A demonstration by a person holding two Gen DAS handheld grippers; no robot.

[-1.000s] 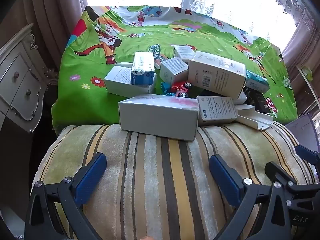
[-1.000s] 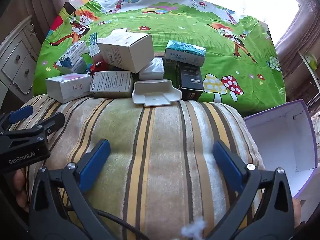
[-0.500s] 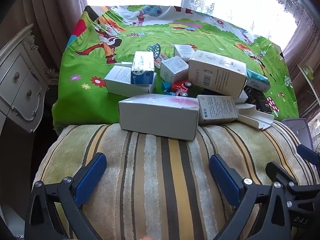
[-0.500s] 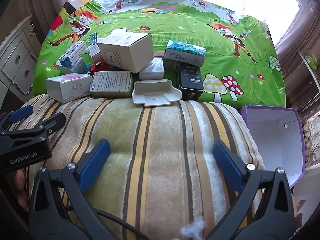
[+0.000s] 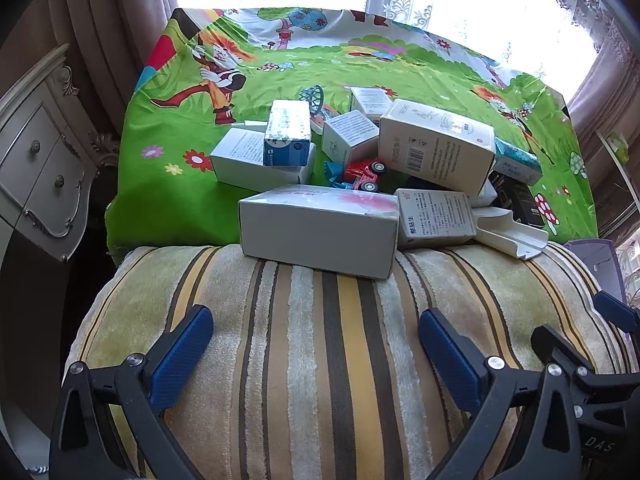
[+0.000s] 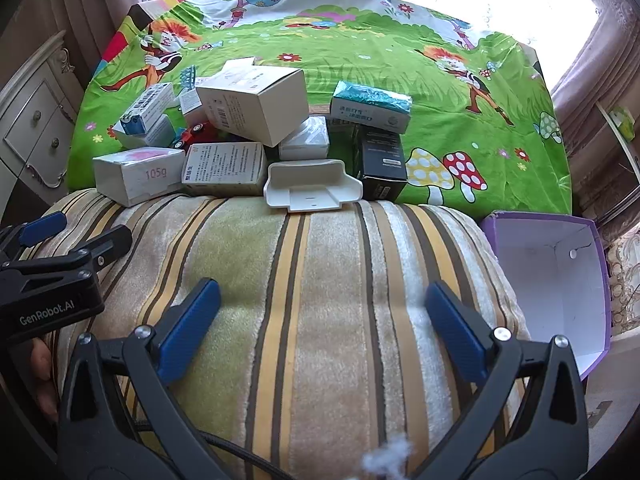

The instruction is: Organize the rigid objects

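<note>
Left wrist view: the left tool (image 5: 314,354) stands wide, its blue pads (image 5: 182,354) apart with nothing between them, above a striped cushion (image 5: 320,360). Beyond the cushion, a heap of boxes lies on the table, which is covered by a green cartoon cloth (image 5: 168,152). A long white box with a pink top (image 5: 320,232) rests at the near edge of the heap, overlapping the cushion. Just beside it on the right lies a small printed box (image 5: 436,218), then a white plastic tray (image 5: 512,232). Behind them a red toy car (image 5: 362,174) sits between the boxes, under the edge of a large tilted white box (image 5: 436,146). A blue-and-white box (image 5: 287,134) lies on top of a flat white box (image 5: 248,160). Right wrist view: the right tool (image 6: 322,324) is likewise wide and holds nothing, over the same cushion. The white plastic tray (image 6: 312,186) lies at the cushion's far edge, a black box (image 6: 382,164) just beside it, with a teal-topped box (image 6: 370,106) resting on the black box. An open purple box (image 6: 552,280) with a white interior stands to the right of the cushion. The left tool's body (image 6: 48,276) shows at the left edge.
</note>
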